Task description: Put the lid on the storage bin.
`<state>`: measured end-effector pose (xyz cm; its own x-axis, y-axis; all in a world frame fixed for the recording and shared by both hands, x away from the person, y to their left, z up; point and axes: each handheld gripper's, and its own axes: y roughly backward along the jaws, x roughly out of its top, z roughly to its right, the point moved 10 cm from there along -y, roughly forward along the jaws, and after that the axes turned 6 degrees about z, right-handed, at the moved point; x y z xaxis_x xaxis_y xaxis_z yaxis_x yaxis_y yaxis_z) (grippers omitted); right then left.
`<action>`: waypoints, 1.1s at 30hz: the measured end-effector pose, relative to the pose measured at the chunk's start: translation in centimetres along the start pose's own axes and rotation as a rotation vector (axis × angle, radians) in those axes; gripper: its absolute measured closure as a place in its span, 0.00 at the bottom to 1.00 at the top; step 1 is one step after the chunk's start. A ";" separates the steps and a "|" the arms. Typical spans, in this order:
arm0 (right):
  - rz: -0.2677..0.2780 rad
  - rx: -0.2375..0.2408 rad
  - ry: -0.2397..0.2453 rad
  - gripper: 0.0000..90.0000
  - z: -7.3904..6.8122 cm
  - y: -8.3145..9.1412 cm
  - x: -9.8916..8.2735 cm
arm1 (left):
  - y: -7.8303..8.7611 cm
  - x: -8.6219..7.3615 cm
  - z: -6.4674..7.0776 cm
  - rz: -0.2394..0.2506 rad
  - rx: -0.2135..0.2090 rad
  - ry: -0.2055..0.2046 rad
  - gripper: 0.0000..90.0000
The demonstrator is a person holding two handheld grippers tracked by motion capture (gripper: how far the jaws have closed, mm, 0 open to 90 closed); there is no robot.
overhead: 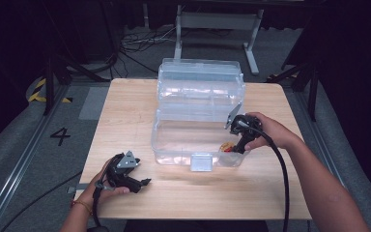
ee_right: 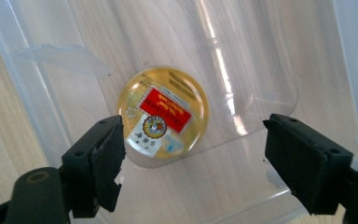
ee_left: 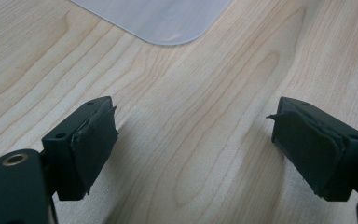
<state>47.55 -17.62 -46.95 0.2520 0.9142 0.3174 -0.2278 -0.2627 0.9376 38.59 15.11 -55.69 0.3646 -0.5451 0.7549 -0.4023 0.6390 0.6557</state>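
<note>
Right gripper (ee_right: 193, 154) hovering over round tin (ee_right: 163, 115) lying flat in near-right corner of clear bin (overhead: 174, 145), jaws open. Tin likely light, rigid, slick; grip across rim. Left gripper (ee_left: 193, 154) resting open on table (overhead: 125, 106).

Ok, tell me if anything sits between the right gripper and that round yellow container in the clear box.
Nothing visible does. The right gripper hangs inside the clear box with open jaws. The round yellow container lies on the box floor just beyond them, with open space between.
</note>
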 end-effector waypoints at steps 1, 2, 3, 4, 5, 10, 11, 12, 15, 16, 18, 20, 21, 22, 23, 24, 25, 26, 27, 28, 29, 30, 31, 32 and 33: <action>0.006 -0.001 0.006 0.23 0.1 0.0 0.0 | 0.0 0.0 0.0 0.000 0.001 -0.002 0.16; 0.010 -0.002 -0.008 0.23 0.0 0.2 0.0 | 0.0 0.0 0.0 0.000 0.001 -0.002 0.16; 0.017 -0.002 -0.005 0.24 0.1 0.2 0.0 | 0.0 0.0 0.0 0.000 0.001 -0.002 0.16; 0.021 -0.001 -0.008 0.24 0.1 0.2 -0.1 | 0.0 0.0 0.0 0.000 0.000 0.000 0.16; 0.026 -0.002 -0.011 0.24 0.2 0.3 -0.1 | 0.0 0.0 0.0 0.000 0.000 0.000 0.16; 0.055 -0.005 -0.032 0.25 0.3 0.7 -0.1 | 0.0 0.0 0.0 0.001 0.000 0.001 0.16; 0.057 -0.006 -0.037 0.25 0.3 0.8 -0.1 | 0.0 0.0 0.0 -0.001 0.001 0.002 0.16; 0.061 -0.006 -0.045 0.25 0.3 0.8 -0.2 | 0.0 0.0 0.0 -0.001 0.002 0.002 0.16; 0.078 -0.008 -0.045 0.25 0.4 1.0 -0.2 | -0.1 0.1 0.0 0.003 0.003 0.004 0.16; 0.090 -0.009 -0.048 0.25 0.4 1.1 -0.2 | -0.1 0.1 0.0 0.001 0.009 0.007 0.16; 0.111 -0.001 -0.075 0.25 0.3 1.3 -0.1 | -0.1 0.1 -0.1 -0.004 0.015 0.011 0.16; 0.134 -0.008 -0.086 0.25 0.4 1.6 -0.1 | -0.1 0.1 -0.2 -0.005 0.025 0.019 0.16; 0.134 -0.008 -0.086 0.25 0.4 1.6 -0.1 | -0.1 0.1 -0.2 -0.005 0.025 0.019 0.16; 0.142 -0.008 -0.084 0.25 0.4 1.7 -0.1 | -0.1 0.1 -0.3 -0.007 0.035 0.030 0.16; 0.151 -0.012 -0.083 0.25 0.3 1.9 -0.1 | -0.1 0.2 -0.5 -0.007 0.043 0.034 0.16; 0.158 -0.013 -0.082 0.25 0.3 2.0 -0.1 | -0.1 0.2 -0.6 -0.009 0.053 0.045 0.16; 0.186 -0.008 -0.083 0.25 0.2 2.2 0.0 | -0.1 0.2 -0.8 -0.014 0.063 0.056 0.16; 0.186 -0.008 -0.083 0.25 0.2 2.2 0.0 | -0.1 0.2 -0.8 -0.014 0.063 0.056 0.16; 0.195 -0.010 -0.082 0.25 0.2 2.3 0.0 | -0.1 0.2 -0.9 -0.022 0.076 0.068 0.16; 0.211 -0.017 -0.085 0.25 0.2 2.4 0.0 | -0.1 0.3 -0.9 -0.021 0.078 0.070 0.17; 0.223 -0.024 -0.087 0.25 0.2 2.5 0.0 | -0.1 0.3 -0.8 -0.030 0.083 0.073 0.17; 0.237 -0.030 -0.086 0.25 0.2 2.6 0.1 | -0.1 0.3 -0.9 -0.034 0.092 0.076 0.17; 0.252 -0.027 -0.083 0.25 0.1 2.8 0.1 | -0.2 0.4 -0.9 -0.030 0.095 0.088 0.18; 0.276 -0.033 -0.083 0.25 0.1 3.0 0.1 | -0.2 0.5 -0.9 -0.032 0.095 0.095 0.19; 0.300 -0.034 -0.084 0.25 0.1 3.2 0.2 | -0.1 0.6 -1.0 -0.028 0.099 0.098 0.20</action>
<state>46.92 -18.29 -43.83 0.2455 0.7683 0.5911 -0.3343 -0.5052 0.7956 39.66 15.23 -55.35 0.4552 -0.5032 0.7345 -0.4702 0.5647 0.6783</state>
